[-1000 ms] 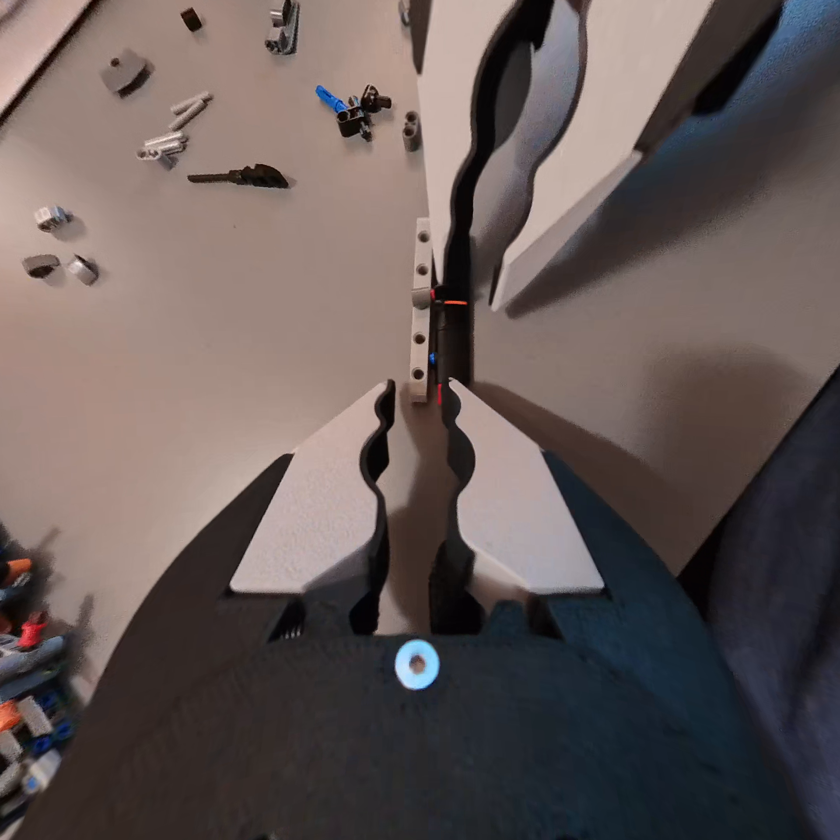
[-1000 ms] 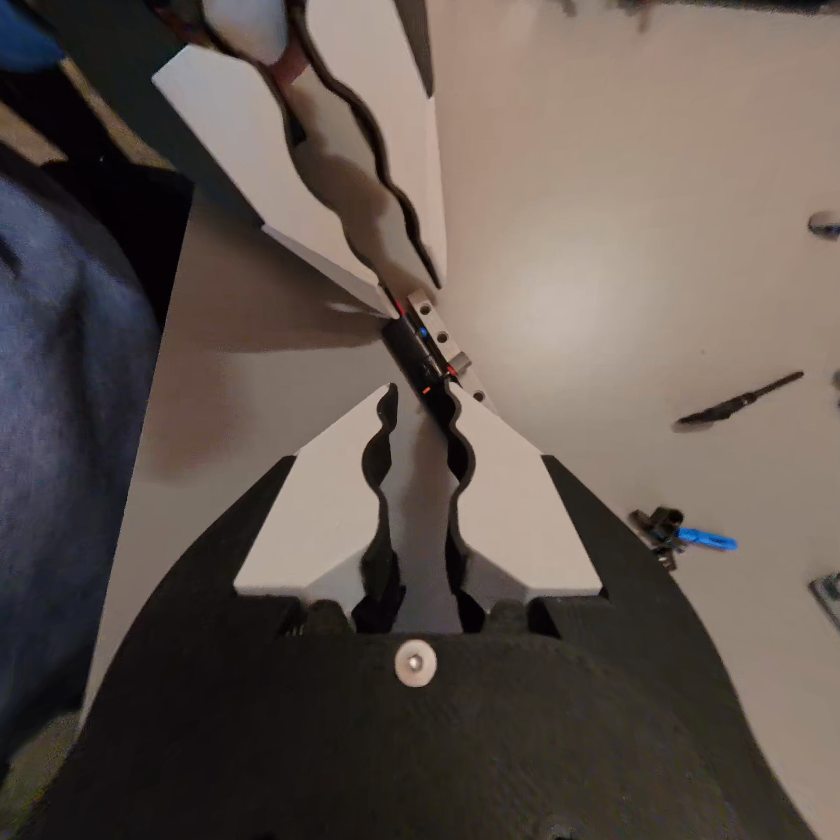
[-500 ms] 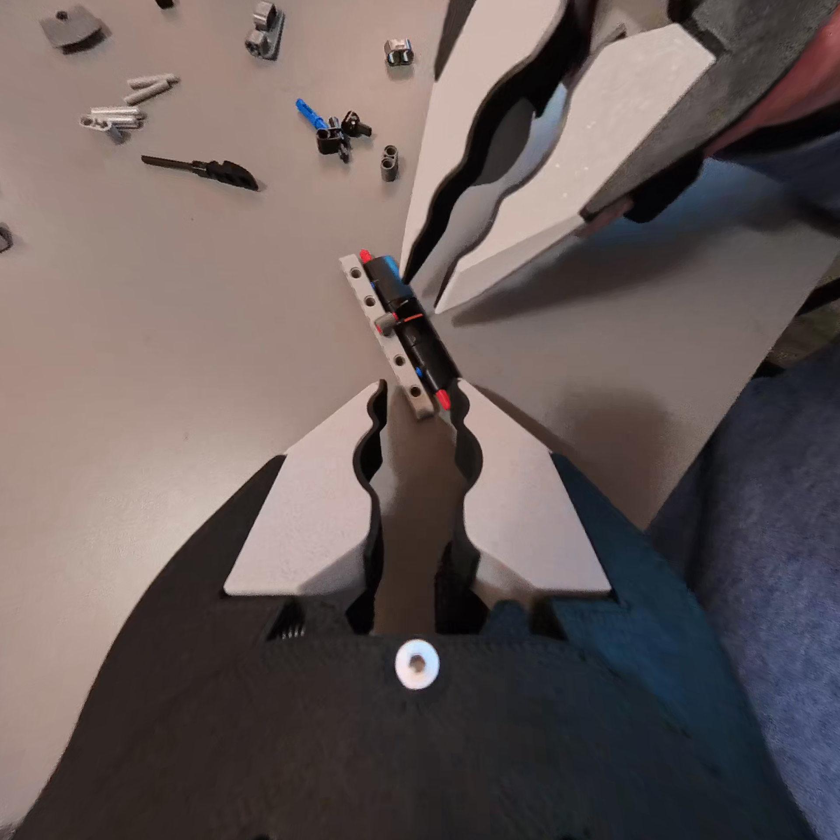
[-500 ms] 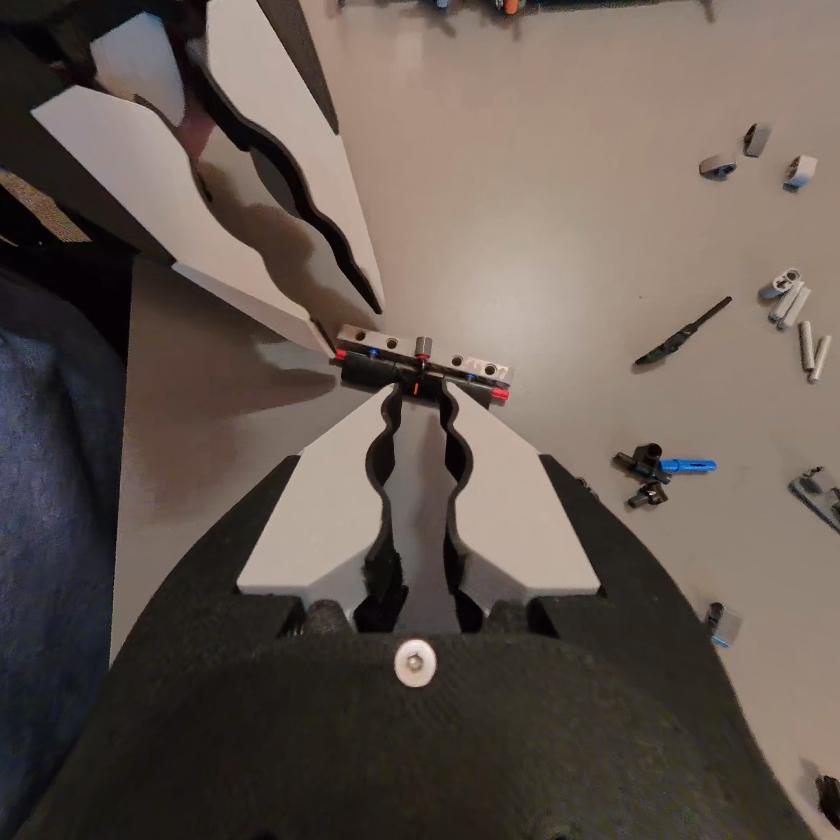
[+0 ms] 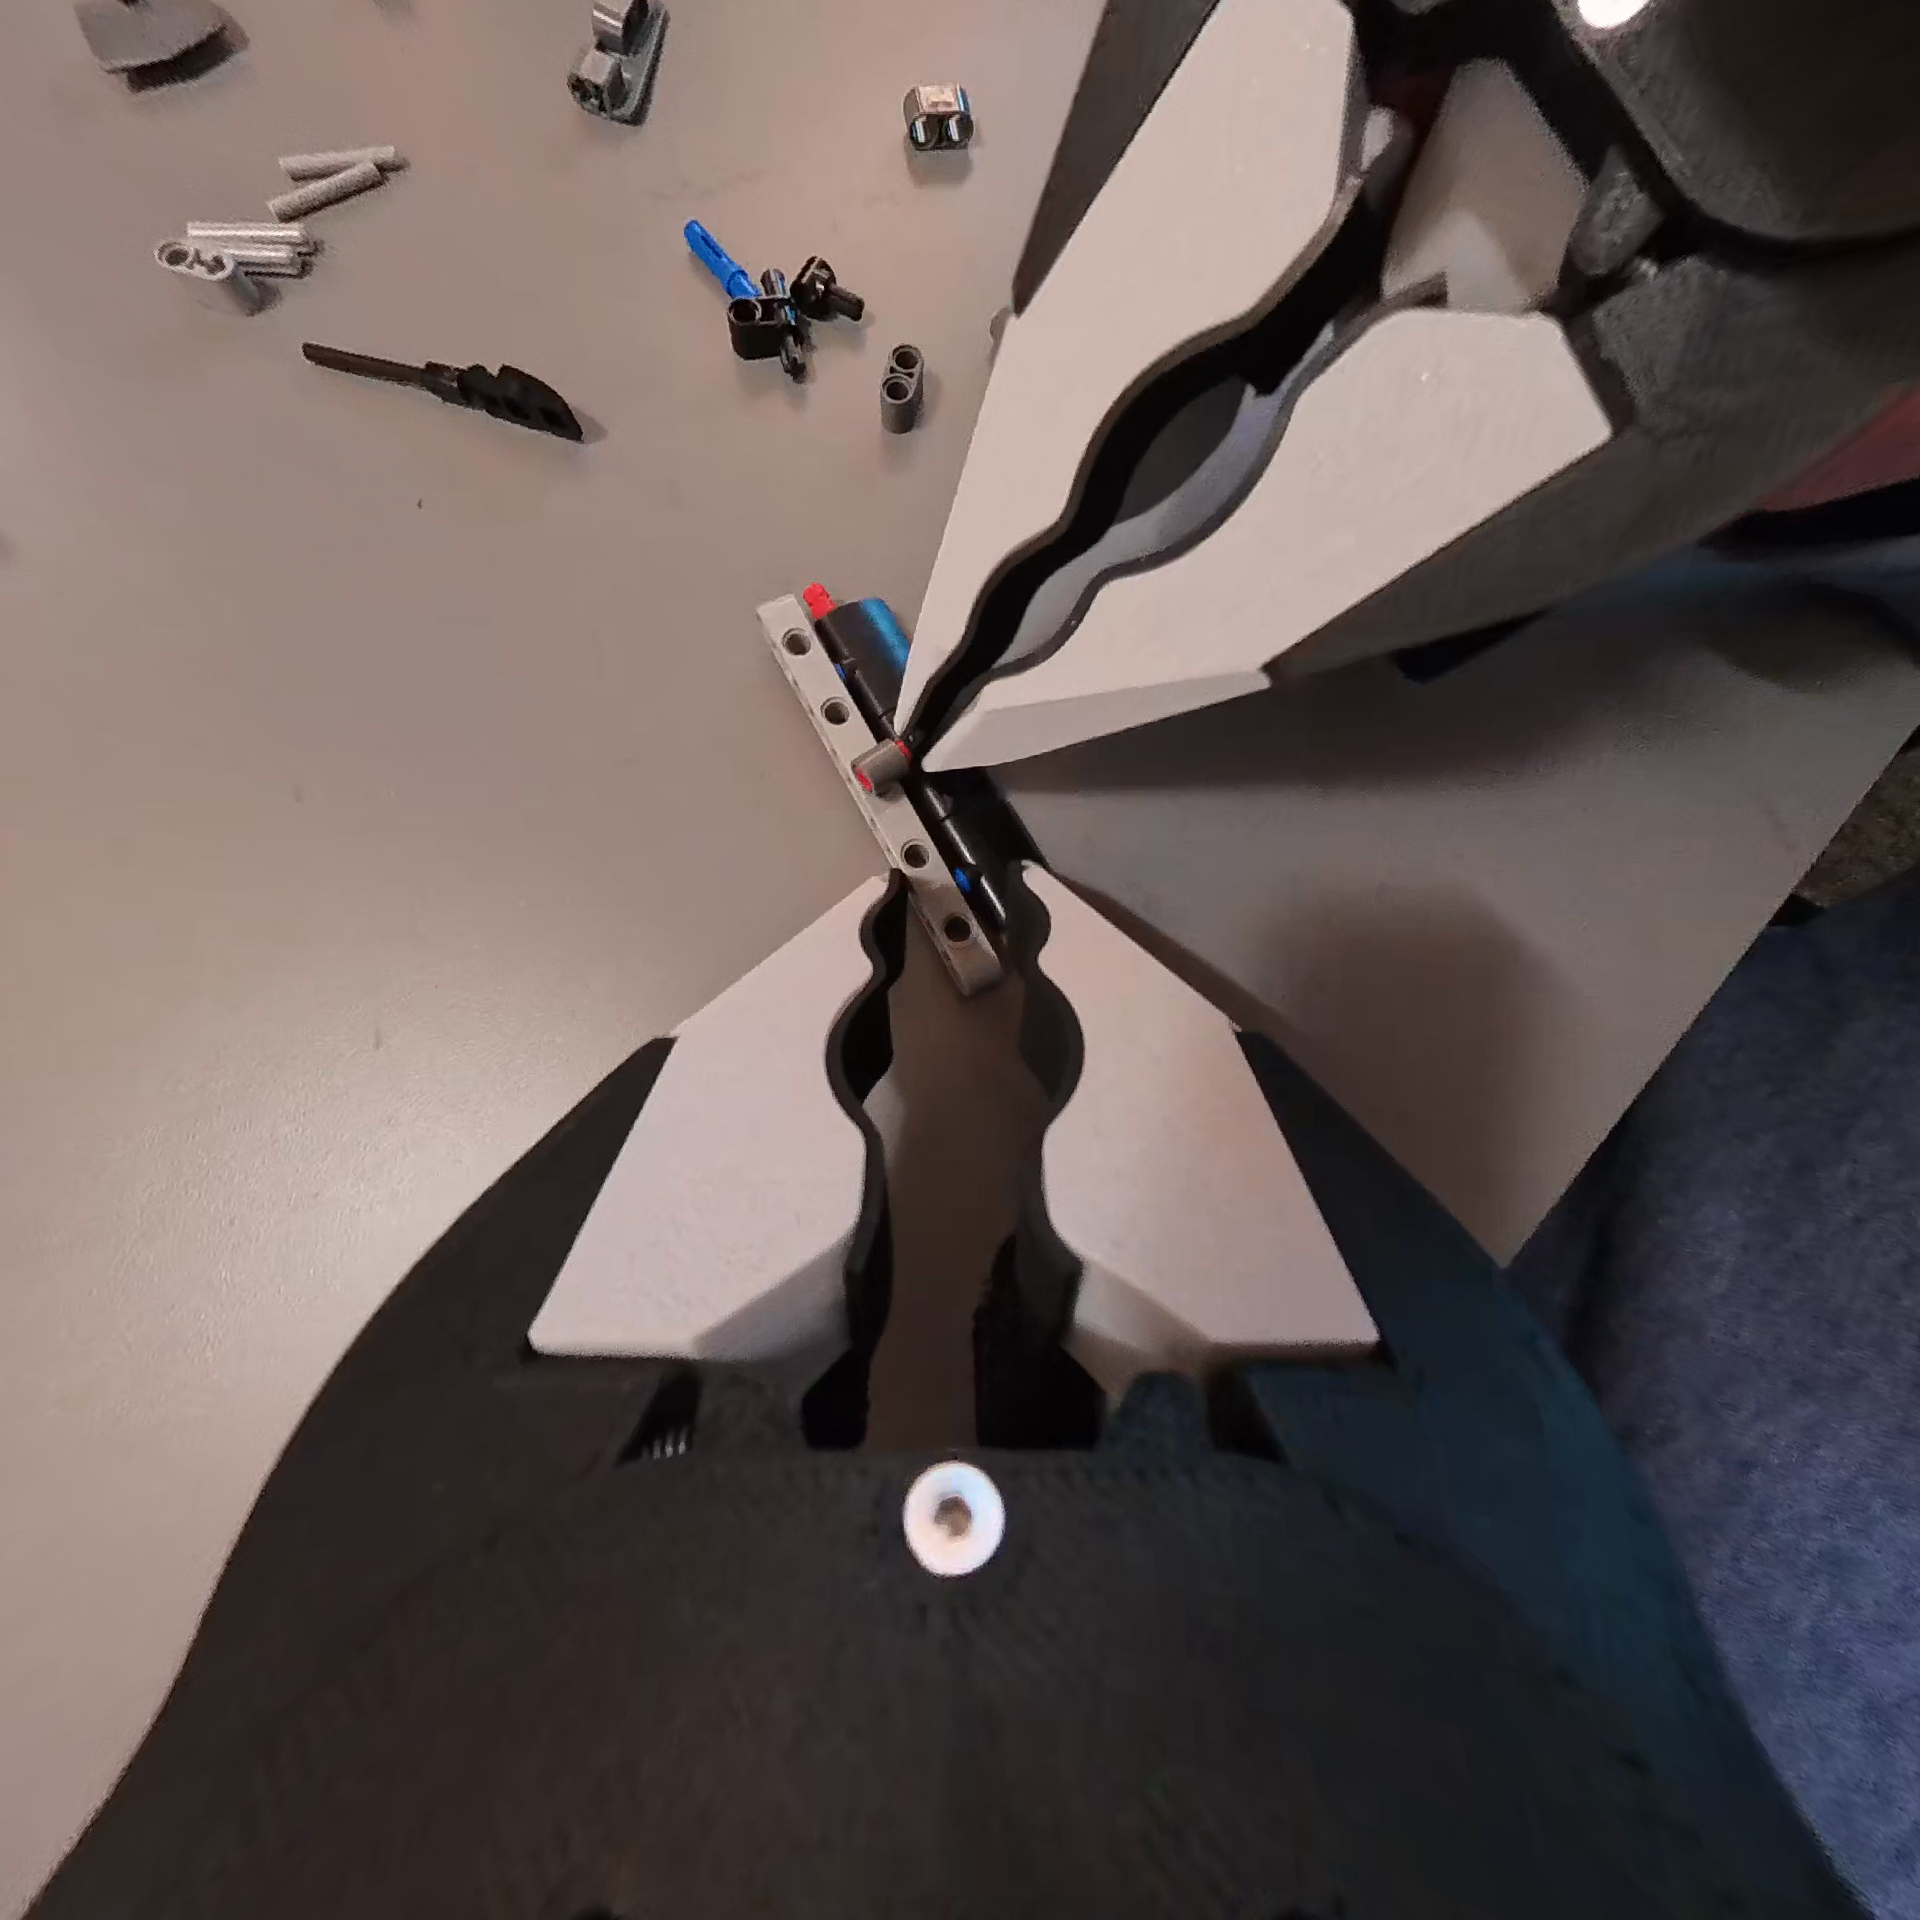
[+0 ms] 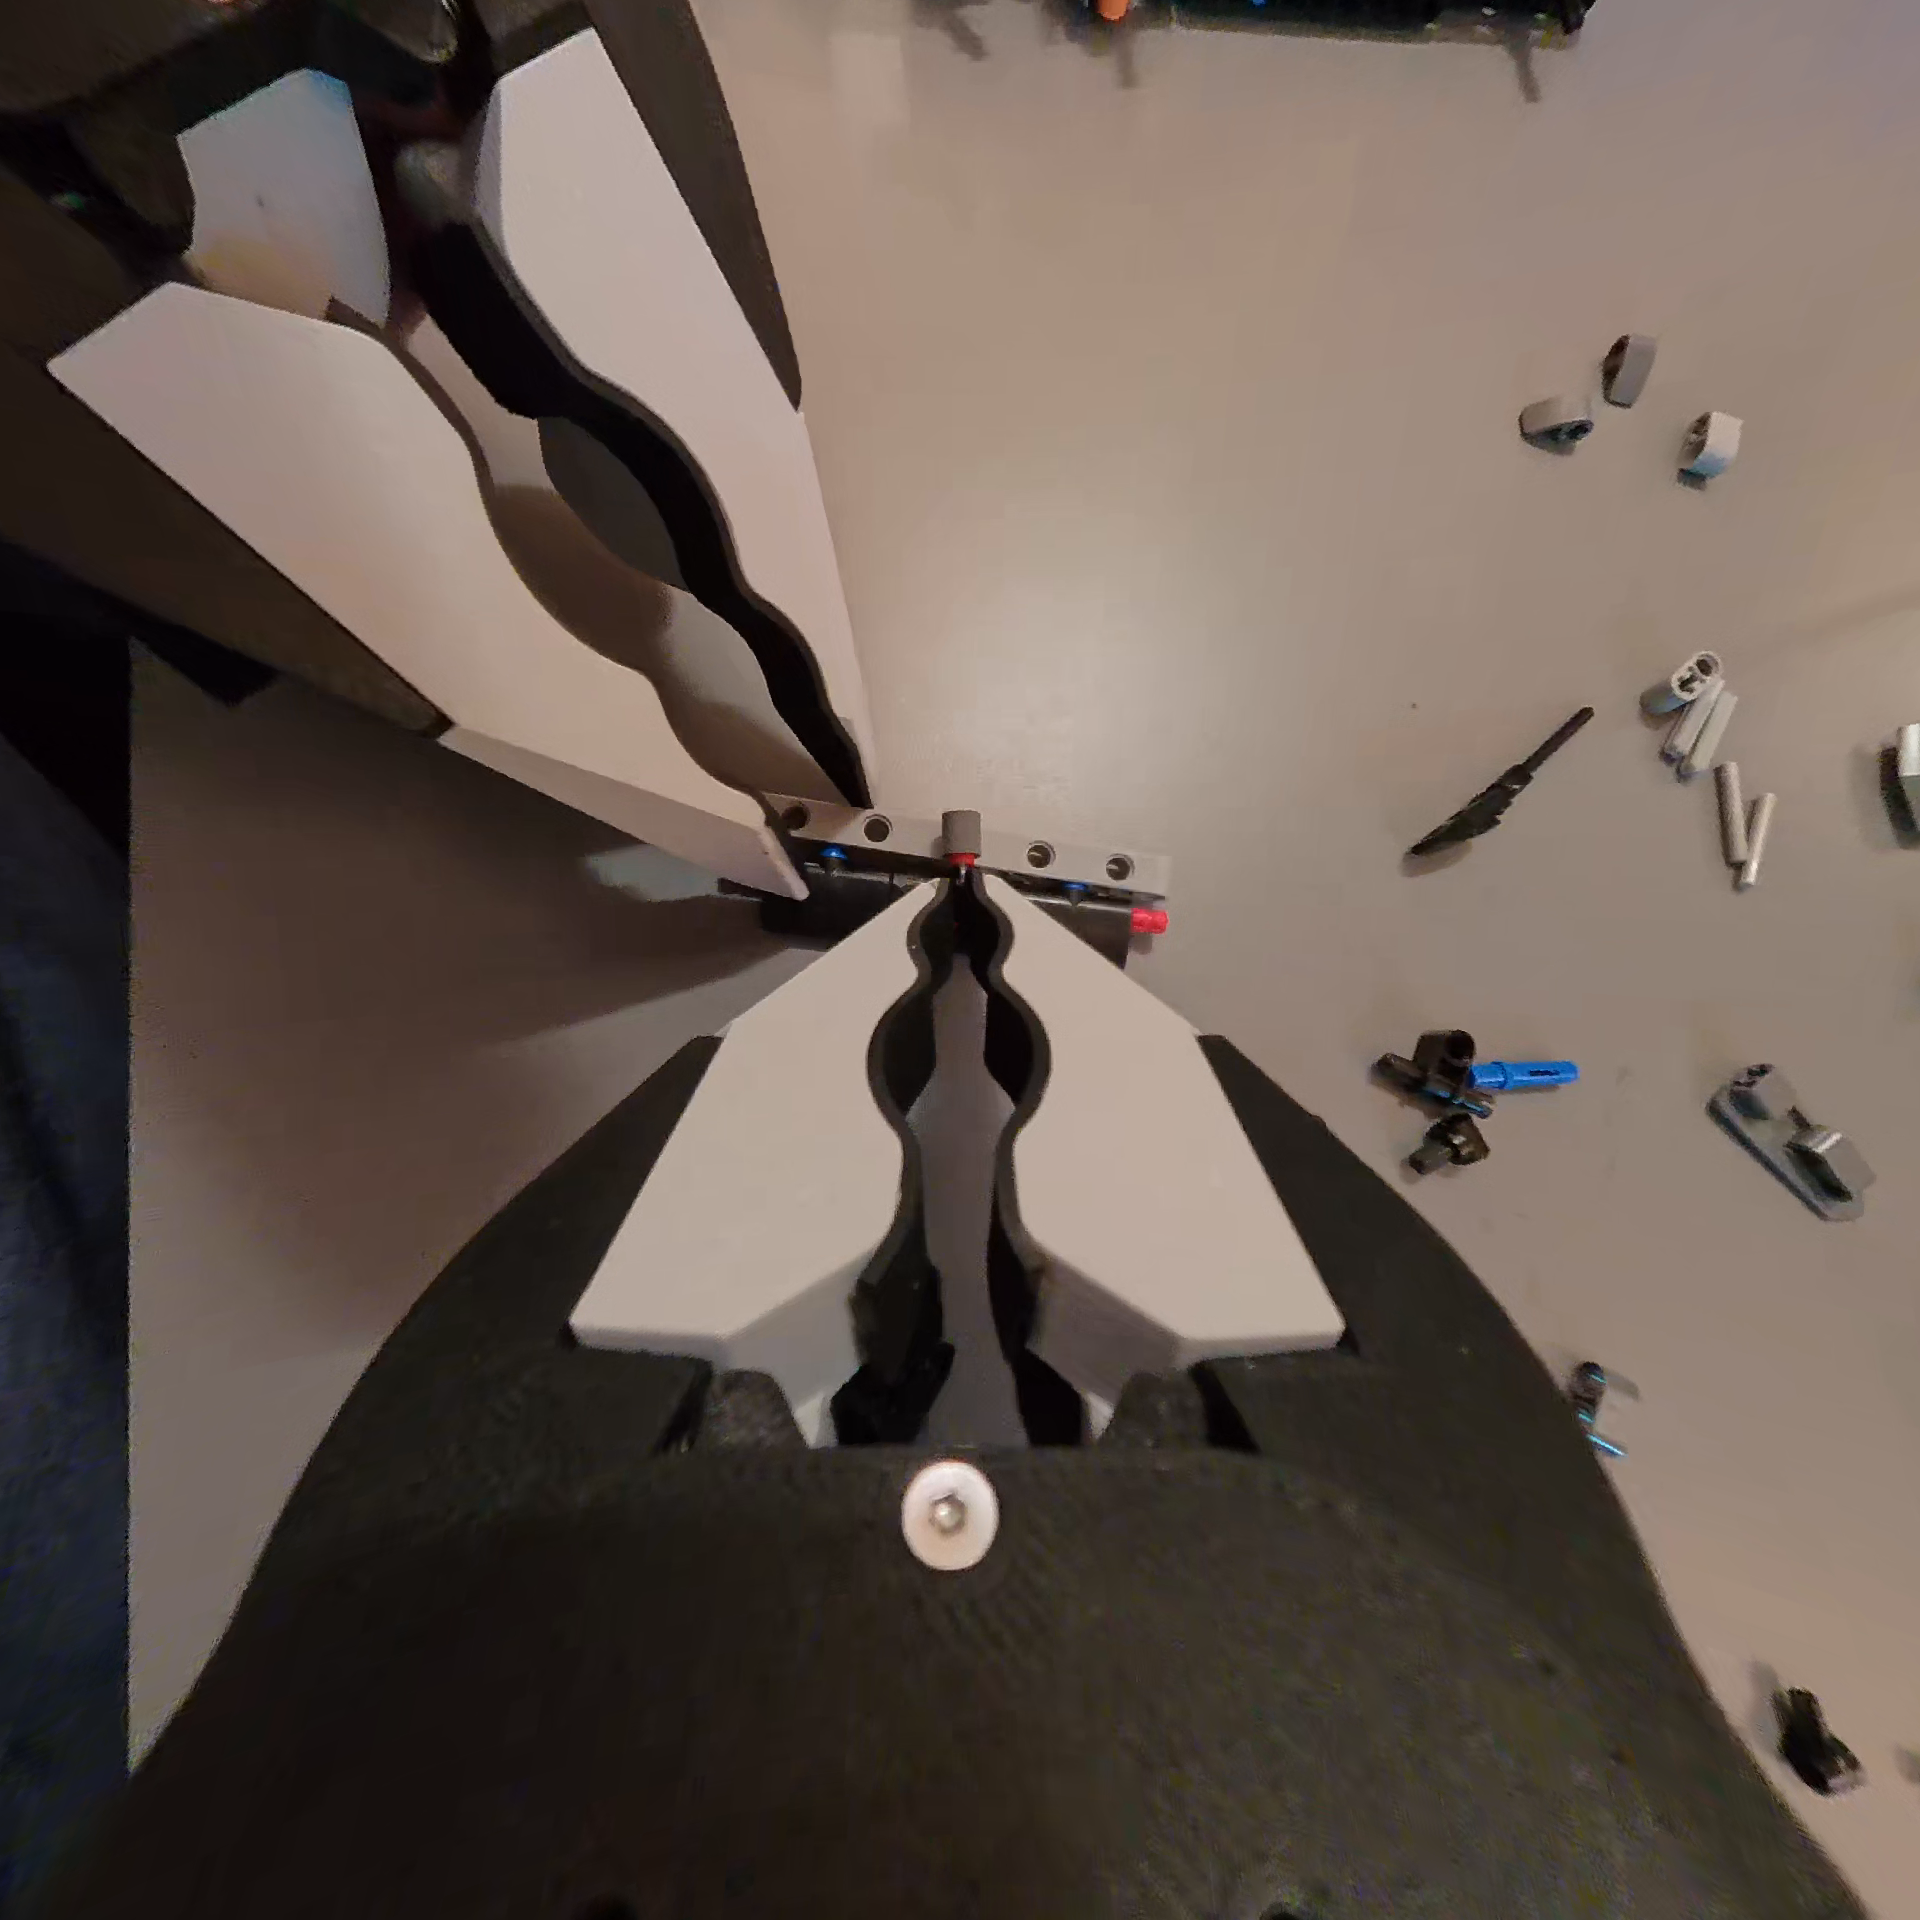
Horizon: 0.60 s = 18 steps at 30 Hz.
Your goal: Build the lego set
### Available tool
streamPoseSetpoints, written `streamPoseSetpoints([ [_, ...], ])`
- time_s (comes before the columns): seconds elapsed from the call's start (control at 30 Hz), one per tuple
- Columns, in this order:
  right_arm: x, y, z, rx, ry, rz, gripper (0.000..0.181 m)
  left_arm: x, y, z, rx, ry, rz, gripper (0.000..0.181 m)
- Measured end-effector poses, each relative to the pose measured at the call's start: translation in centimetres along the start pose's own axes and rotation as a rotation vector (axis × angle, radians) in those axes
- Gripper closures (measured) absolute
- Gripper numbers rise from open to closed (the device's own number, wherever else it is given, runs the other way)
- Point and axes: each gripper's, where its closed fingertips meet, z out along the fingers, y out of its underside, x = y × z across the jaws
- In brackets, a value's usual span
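The assembly (image 5: 883,769), a grey holed beam with black parts, blue pins and a red-tipped axle along one side, is held just above the table (image 5: 364,727). In my left view its long axis runs from my left tongs (image 5: 961,914) away and slightly left; in my right view it lies crosswise.

My left tongs are closed on its near end, one finger on each side. My right tongs (image 6: 961,883) are nearly closed, tips meeting at the middle, by the grey bush (image 6: 961,831) and its red pin; whether they pinch the pin I cannot tell.

I judge the next move turns on that middle point, which the right tongs are nearer.

Loose parts lie well apart on the far side: a black blade (image 5: 447,390), grey axles (image 5: 332,177), a blue pin (image 5: 717,255). A dark blue sleeve (image 5: 1766,1351) lies beyond the table edge at right.
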Motion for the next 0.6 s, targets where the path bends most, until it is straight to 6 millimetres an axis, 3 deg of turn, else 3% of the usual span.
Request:
streamPoseSetpoints([
  [0.6,-0.03,-0.07,0.16,-0.019,0.04,0.107,0.181,-0.37,-0.11,0.05,0.017,-0.045,-0.039,0.171],
])
